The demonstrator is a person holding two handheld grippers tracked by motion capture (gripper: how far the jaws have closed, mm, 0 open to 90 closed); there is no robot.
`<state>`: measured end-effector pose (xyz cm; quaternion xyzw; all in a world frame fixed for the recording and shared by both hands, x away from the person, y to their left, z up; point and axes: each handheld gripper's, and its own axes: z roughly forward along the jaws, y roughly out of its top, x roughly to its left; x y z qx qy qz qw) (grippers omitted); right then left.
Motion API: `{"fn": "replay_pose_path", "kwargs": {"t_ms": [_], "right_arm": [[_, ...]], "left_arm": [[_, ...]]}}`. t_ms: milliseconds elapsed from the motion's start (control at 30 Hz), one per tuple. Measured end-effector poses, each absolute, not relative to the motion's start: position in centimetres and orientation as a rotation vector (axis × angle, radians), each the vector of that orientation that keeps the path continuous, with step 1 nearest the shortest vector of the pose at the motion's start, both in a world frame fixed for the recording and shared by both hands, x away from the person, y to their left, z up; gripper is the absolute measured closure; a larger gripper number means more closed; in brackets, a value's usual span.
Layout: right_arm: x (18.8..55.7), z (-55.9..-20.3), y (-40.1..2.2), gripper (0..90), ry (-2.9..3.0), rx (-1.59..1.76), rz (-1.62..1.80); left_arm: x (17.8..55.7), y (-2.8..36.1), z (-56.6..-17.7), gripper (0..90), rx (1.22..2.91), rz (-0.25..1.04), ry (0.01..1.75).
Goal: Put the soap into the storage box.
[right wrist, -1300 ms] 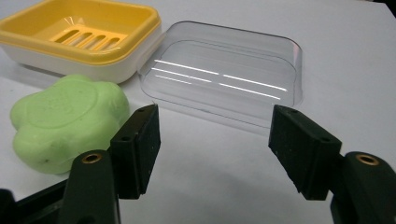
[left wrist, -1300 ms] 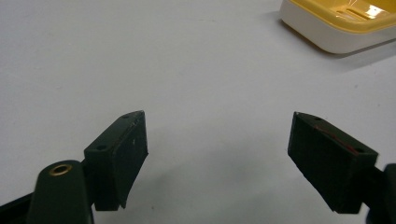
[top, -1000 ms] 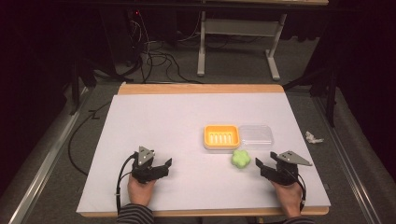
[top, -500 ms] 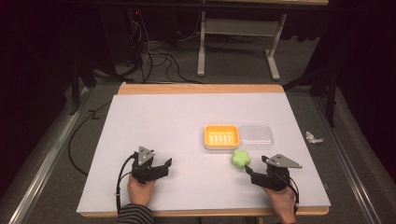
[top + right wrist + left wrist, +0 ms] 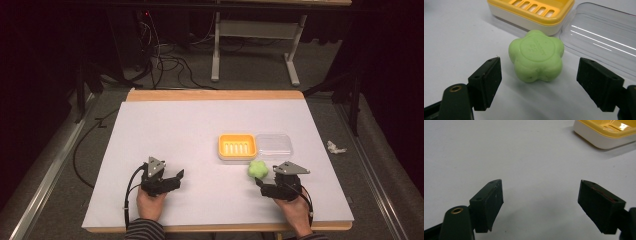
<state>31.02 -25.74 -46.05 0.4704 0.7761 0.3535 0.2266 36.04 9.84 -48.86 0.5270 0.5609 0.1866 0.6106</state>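
R gripper (image 5: 537,82) jaws just been opening, now wide, nothing gripped; green flower soap (image 5: 536,55) lies on surface just beyond tips. Yellow soap dish (image 5: 531,13) behind it, clear lid (image 5: 604,37) at right. L gripper (image 5: 540,202) jaws wide, empty, near-left.

The white desk (image 5: 200,150) is evenly lit from above while the room behind it falls into near-black. Soft shadows sit under the green soap (image 5: 536,56). White glare streaks cross the clear lid (image 5: 604,37). The high view is grainy and soft.
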Motion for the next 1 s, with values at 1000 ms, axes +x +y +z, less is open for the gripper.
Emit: {"fn": "replay_pose_path", "kwargs": {"t_ms": [1000], "right_arm": [[35.7, -47.1, -23.1, 14.5, 2.284, 1.319, 0.788]], "left_arm": [[36.2, 9.8, -48.9, 21.1, 1.219, 0.430, 1.308]]}}
